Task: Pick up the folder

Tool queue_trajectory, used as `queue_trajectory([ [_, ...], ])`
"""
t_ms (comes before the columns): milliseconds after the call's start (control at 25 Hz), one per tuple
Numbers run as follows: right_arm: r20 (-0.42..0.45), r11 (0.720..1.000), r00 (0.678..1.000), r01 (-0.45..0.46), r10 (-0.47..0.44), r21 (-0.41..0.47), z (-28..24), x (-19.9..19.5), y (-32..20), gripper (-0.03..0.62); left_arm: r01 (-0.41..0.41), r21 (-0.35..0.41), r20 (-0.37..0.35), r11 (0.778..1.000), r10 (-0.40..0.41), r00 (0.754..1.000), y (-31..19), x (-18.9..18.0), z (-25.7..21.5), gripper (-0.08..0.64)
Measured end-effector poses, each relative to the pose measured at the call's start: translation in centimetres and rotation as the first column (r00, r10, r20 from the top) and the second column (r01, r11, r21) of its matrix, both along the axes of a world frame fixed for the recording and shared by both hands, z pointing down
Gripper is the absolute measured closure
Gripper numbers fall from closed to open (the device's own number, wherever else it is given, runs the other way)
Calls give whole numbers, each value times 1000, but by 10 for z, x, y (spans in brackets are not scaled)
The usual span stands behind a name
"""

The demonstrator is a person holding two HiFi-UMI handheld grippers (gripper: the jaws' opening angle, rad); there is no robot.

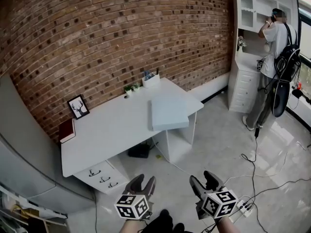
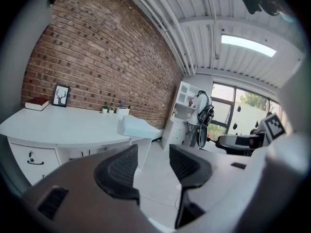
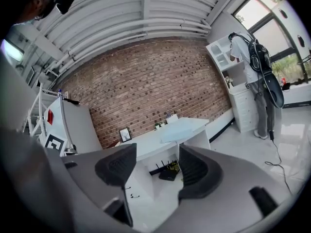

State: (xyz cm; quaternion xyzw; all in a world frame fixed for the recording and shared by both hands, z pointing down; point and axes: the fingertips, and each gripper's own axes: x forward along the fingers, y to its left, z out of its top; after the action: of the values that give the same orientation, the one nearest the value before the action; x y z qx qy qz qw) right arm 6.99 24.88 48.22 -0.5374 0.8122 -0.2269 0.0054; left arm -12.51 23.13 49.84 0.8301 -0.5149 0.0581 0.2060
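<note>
2 grippers held low at the person's front point across the floor toward a white desk (image 1: 107, 125) set along a brick wall (image 1: 112, 33). The left gripper (image 1: 143, 182) and right gripper (image 1: 203, 180) sit side by side, marker cubes nearest the camera, both tipped slightly below level. Each gripper's own view shows its jaws spread with only floor and desk between them: left (image 2: 153, 166), right (image 3: 158, 169).

The pale blue folder (image 1: 169, 111) lies flat on the desk's right end, well apart from both grippers and ahead of them, a little nearer the right one's line. It sits askew to the desk's edges, its long axis running roughly from the wall side toward the front, its near edge overhanging the front. It also shows in the left gripper view (image 2: 138, 126) and the right gripper view (image 3: 183, 128).

A person (image 1: 272, 57) with a backpack stands at a white shelf unit (image 1: 245, 81) far right. A red book (image 1: 67, 130) and a picture frame (image 1: 78, 106) occupy the desk's left end.
</note>
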Motion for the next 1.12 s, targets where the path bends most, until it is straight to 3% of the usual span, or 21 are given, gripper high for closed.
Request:
queue_trajectory([
  [240, 3, 999, 1000, -21, 21, -26, 6, 12, -47, 331, 1, -8, 0, 1000, -1, 1000, -45, 6, 3, 380],
  [800, -7, 993, 994, -111, 110, -39, 8, 23, -230, 337, -36, 26, 18, 999, 36, 999, -239, 2, 5, 379],
  [1120, -25, 988, 988, -152, 151, -16, -7, 16, -313, 345, -50, 54, 7, 997, 50, 999, -317, -13, -6, 370],
])
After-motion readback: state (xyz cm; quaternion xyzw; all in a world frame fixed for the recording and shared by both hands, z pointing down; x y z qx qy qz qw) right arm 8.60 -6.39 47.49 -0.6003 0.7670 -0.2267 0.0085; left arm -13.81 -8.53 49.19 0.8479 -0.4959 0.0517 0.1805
